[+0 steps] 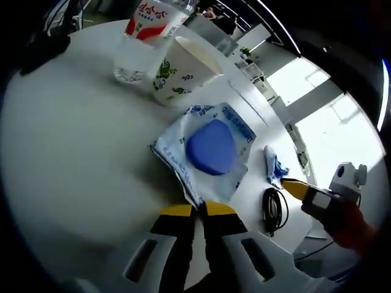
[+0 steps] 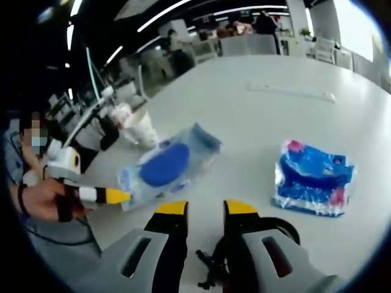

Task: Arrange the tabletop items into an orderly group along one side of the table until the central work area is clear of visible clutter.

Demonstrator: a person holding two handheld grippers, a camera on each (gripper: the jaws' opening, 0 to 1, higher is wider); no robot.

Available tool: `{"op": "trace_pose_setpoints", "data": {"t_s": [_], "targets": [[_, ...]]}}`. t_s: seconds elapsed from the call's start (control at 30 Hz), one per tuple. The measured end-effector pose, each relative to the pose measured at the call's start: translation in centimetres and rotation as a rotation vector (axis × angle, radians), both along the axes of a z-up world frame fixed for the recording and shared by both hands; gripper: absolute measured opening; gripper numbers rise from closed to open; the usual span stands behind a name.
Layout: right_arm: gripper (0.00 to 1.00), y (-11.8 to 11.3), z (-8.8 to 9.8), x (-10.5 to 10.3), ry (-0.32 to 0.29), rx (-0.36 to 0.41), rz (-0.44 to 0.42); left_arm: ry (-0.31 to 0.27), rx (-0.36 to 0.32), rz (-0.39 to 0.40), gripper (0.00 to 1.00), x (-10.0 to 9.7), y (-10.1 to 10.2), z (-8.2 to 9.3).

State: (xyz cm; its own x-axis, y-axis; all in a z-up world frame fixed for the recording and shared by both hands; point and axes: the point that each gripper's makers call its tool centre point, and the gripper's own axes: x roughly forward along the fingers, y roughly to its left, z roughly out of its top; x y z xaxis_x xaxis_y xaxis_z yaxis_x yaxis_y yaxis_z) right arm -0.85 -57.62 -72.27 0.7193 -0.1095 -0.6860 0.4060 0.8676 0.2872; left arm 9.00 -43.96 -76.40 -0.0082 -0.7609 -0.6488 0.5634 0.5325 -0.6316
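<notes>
A: Nearest in the left gripper view is the left claw (image 1: 197, 210), its yellow-tipped jaws almost together on the near corner of the clear packet (image 1: 204, 152). It looks pinched, with the plastic edge running down between the tips.

B: And the packet itself?

A: Crinkled transparent plastic with blue print, a rounded blue pad (image 1: 211, 146) inside, lying flat on the white counter (image 1: 73, 152). Beyond it stand a paper cup with green leaf print (image 1: 180, 70) and a red-and-white carton (image 1: 148, 21), close together at the far edge.

B: What about the right side?

A: In the right gripper view the right claw (image 2: 204, 209) has its jaws a little apart with nothing between them, a black cable (image 2: 269, 235) beside them. Past the tips, the clear packet (image 2: 168, 165) lies left of centre, and a blue and pink wrapped pack (image 2: 313, 178) sits well apart to the right. The left claw (image 2: 115, 196) touches the packet's left edge, a hand (image 2: 43, 198) holding it.
</notes>
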Motion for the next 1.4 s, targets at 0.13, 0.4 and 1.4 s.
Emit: {"op": "trace_pose_setpoints", "data": {"t_s": [0.13,0.4,1.4], "targets": [[0.21,0.1,-0.2,-0.1,0.004,0.001,0.003,-0.021,0.006,-0.042,0.00,-0.4,0.8,0.0],[0.21,0.1,-0.3,-0.2,0.004,-0.001,0.003,-0.033,0.013,-0.057,0.00,0.0,2.3,0.1],[0.23,3.9,-1.4,1.9,0.018,0.046,0.092,-0.186,0.107,-0.386,0.00,0.1,9.4,0.7]]}}
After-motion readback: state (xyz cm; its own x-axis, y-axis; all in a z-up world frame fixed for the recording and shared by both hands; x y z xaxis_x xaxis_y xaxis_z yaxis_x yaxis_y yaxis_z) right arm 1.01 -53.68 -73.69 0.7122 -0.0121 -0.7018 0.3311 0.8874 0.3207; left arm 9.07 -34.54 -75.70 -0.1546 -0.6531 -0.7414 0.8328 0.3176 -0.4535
